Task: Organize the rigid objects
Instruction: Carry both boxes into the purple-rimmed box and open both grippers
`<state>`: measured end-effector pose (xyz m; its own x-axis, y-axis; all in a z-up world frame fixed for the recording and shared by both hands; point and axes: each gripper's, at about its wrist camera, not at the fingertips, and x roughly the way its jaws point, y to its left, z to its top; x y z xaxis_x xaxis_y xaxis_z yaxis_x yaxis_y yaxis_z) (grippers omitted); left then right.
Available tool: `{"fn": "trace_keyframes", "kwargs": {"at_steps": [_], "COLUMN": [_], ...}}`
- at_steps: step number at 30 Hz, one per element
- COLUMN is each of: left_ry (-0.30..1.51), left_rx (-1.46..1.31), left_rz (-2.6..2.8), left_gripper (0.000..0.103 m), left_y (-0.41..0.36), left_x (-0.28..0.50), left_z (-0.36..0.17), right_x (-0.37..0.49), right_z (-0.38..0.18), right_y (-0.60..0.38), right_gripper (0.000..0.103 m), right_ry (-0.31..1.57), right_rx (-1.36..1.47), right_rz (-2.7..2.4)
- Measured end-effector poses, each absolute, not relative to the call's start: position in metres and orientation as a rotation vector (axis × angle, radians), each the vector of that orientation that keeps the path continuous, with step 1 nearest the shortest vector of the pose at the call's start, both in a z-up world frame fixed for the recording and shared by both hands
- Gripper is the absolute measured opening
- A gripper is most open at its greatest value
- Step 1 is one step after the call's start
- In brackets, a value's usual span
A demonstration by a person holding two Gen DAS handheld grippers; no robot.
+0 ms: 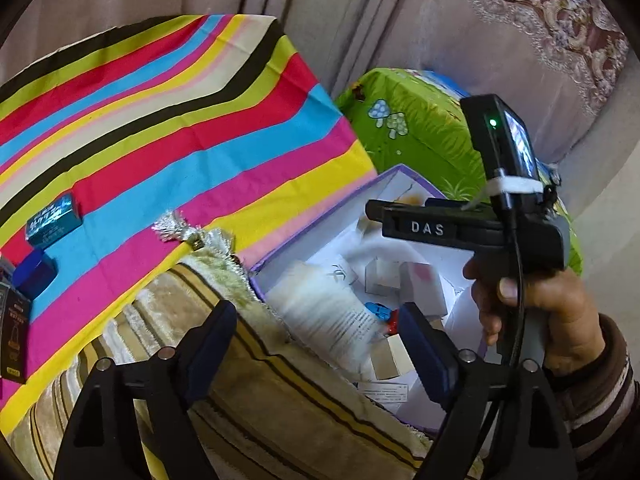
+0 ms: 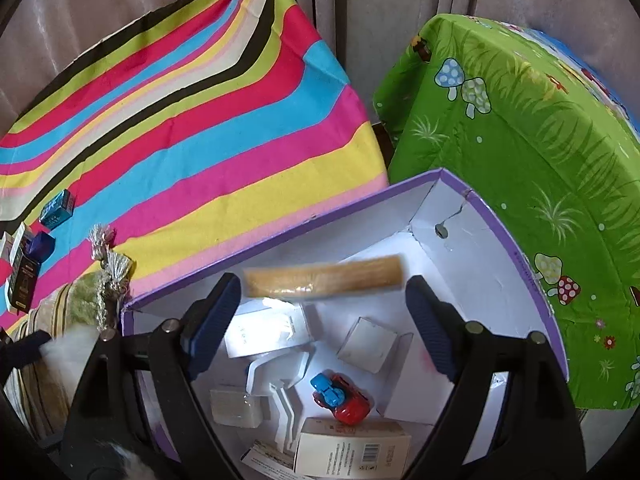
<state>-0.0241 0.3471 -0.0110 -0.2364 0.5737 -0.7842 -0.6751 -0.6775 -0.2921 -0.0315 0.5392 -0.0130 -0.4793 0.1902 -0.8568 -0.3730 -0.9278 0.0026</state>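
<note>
My right gripper [image 2: 324, 320] hangs open over a purple box [image 2: 520, 264] with a white inside. A tan oblong pack [image 2: 324, 280], blurred, sits in the air between the fingertips, with a thin gap at each end. My left gripper [image 1: 320, 348] is open above the box's [image 1: 280, 256] near corner. A blurred white carton [image 1: 324, 312] lies between its fingers, clear of both pads. Inside the box are a red and blue toy car [image 2: 340, 400], white cartons and a barcoded carton [image 2: 352, 448]. A hand [image 1: 540, 308] holds the right gripper's handle [image 1: 428, 228].
A teal box [image 1: 54, 220], a blue box [image 1: 34, 274] and a dark carton [image 1: 14, 332] lie on the striped cloth [image 1: 180, 140] at the left. A green mushroom-print cover [image 2: 520, 140] rises to the right of the purple box. A striped plush cushion [image 1: 260, 392] borders the box; curtains hang behind.
</note>
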Motion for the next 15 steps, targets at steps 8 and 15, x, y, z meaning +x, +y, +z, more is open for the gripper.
{"fn": "trace_keyframes", "kwargs": {"at_steps": [8,15], "left_ry": [0.134,0.148], "left_rx": [-1.200,-1.199], "left_rz": [2.007,2.093], "left_gripper": [0.084,0.084], "left_y": [0.345,0.337], "left_x": [-0.025,-0.027], "left_z": [-0.012,-0.009], "right_x": [-0.031,-0.032], "right_z": [-0.013,-0.011], "right_y": [0.534,0.527], "right_gripper": [0.089,0.089], "right_ry": [0.254,0.243], "right_rx": [-1.378,-1.385], "right_rz": [2.434,2.435]}}
